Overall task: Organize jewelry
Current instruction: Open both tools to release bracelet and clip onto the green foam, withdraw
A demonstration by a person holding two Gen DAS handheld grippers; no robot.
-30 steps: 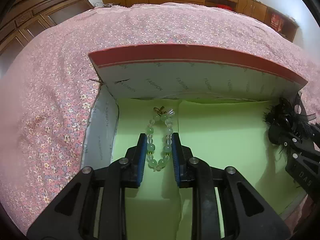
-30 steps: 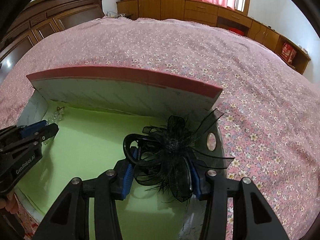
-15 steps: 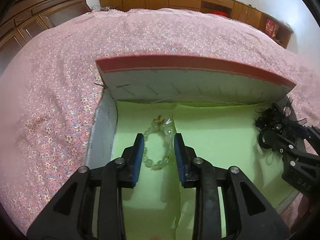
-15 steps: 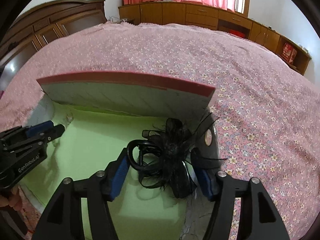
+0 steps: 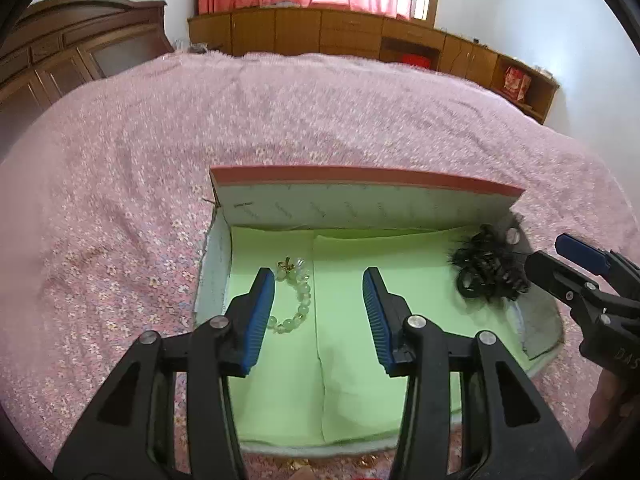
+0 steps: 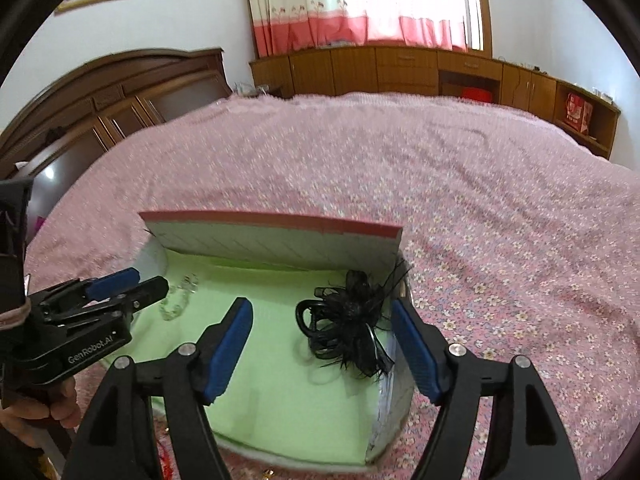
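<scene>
A pale green bead bracelet lies on the green lining of an open box, at its left side; it shows faintly in the right wrist view. A black feathered hair clip lies at the box's right side, also in the left wrist view. My left gripper is open and empty, above the box, with the bracelet just past its left finger. My right gripper is open and empty, with the hair clip lying between and beyond its fingers.
The box sits on a bed with a pink flowered cover. Its raised lid with a red edge stands along the far side. A dark wooden headboard is at the left and wooden cabinets stand behind the bed.
Both grippers opened wide and drew back and up from the box. The bracelet and the hair clip were let go and lie on the green lining.
</scene>
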